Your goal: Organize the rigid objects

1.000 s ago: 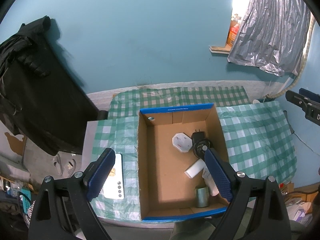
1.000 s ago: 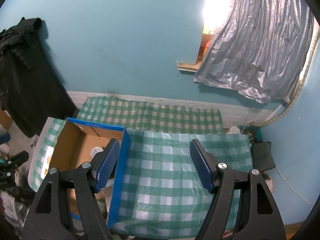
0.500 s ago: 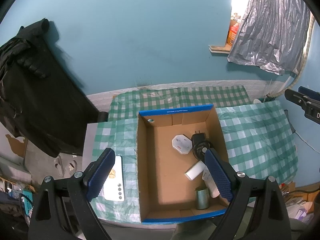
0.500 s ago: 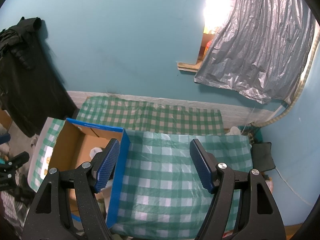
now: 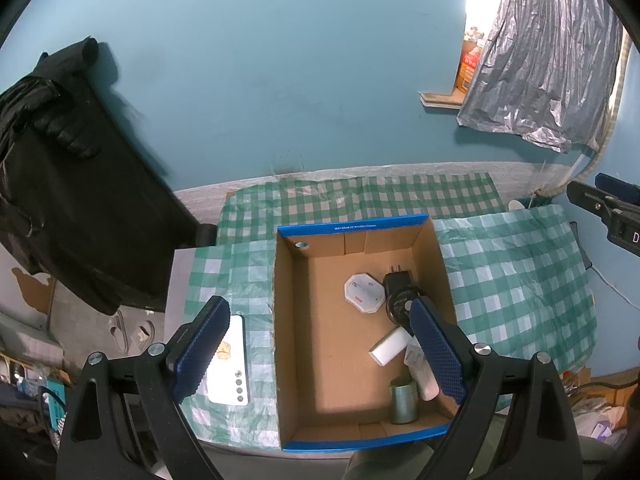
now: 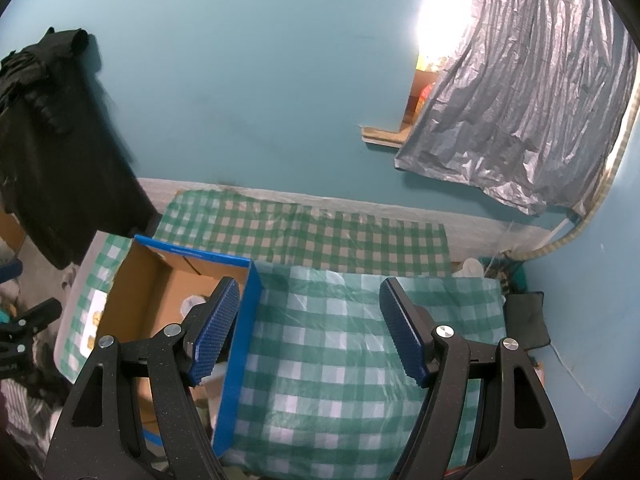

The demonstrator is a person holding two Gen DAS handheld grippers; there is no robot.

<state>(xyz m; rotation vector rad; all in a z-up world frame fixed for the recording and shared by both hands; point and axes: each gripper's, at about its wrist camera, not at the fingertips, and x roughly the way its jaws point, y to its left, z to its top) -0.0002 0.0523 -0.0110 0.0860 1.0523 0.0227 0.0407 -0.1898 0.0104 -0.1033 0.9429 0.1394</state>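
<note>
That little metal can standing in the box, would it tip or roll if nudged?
The metal can stands upright on the flat cardboard box floor, so it probably stays put. It looks rigid and smooth, perhaps slippery. Tipped over, its round side would likely roll.

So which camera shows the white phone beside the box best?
The left wrist view. There the phone lies in full on the checked cloth, left of the box, only partly behind the left gripper. The right wrist view shows just a sliver of it past the box's far wall.

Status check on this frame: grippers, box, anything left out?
Left gripper open, empty. Right gripper open, empty. Cardboard box holds several items. White phone on cloth outside box. Nothing obstructing.
</note>
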